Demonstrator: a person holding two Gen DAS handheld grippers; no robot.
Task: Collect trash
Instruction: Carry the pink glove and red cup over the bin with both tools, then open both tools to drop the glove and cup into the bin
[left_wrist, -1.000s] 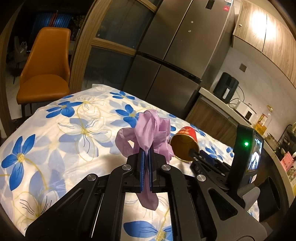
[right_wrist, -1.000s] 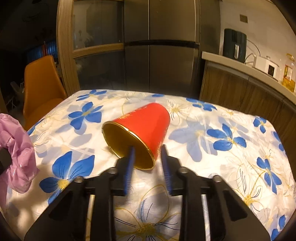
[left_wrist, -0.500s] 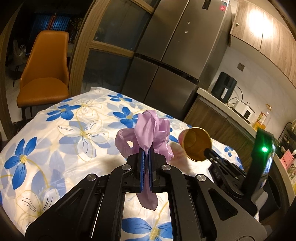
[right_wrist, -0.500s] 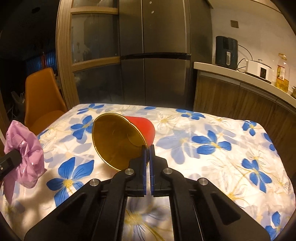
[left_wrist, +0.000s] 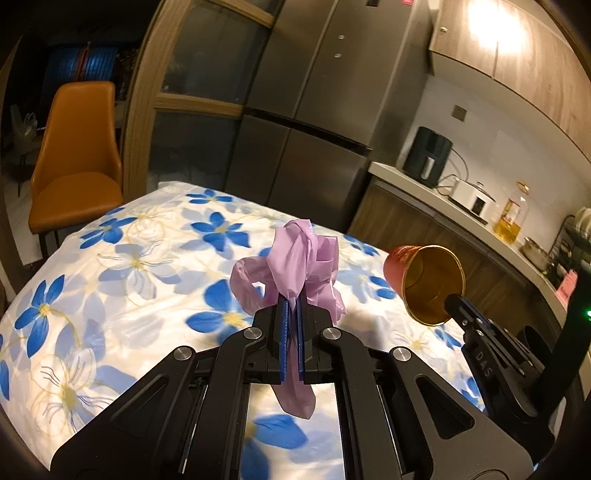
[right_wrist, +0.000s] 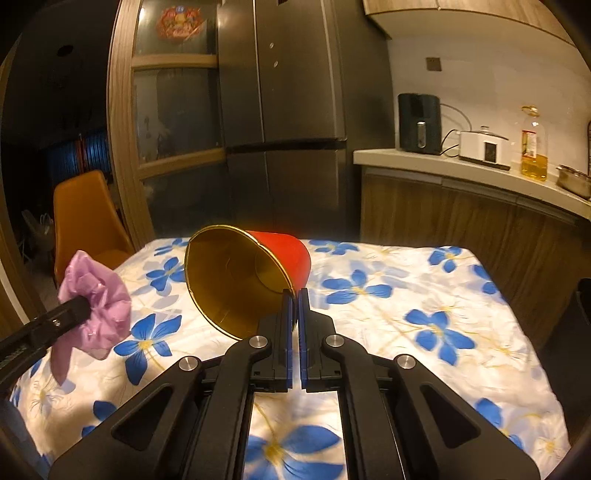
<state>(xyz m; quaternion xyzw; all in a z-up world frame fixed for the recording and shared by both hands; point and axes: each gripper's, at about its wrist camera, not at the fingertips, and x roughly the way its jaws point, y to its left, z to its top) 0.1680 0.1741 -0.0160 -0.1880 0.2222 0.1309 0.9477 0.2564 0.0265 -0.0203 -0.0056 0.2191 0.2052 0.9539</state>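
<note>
My left gripper (left_wrist: 290, 303) is shut on a crumpled purple plastic bag (left_wrist: 295, 258) and holds it above the flowered tablecloth (left_wrist: 122, 280). My right gripper (right_wrist: 294, 295) is shut on the rim of a red paper cup with a gold inside (right_wrist: 236, 280), held tilted in the air above the table, mouth towards the camera. The cup (left_wrist: 428, 284) and the right gripper (left_wrist: 452, 301) show at the right of the left wrist view. The bag (right_wrist: 98, 306) and the left gripper (right_wrist: 79, 308) show at the left of the right wrist view.
An orange chair (left_wrist: 77, 158) stands beyond the table's far left. A steel fridge (left_wrist: 314, 110) is behind the table. A counter (right_wrist: 480, 173) at the right holds an air fryer, a cooker and an oil bottle. A dark bin edge (right_wrist: 580, 310) is at the far right.
My right gripper closed on the cup's rim and lifted it off the table. Both grippers rose. The left kept hold of the bag.
</note>
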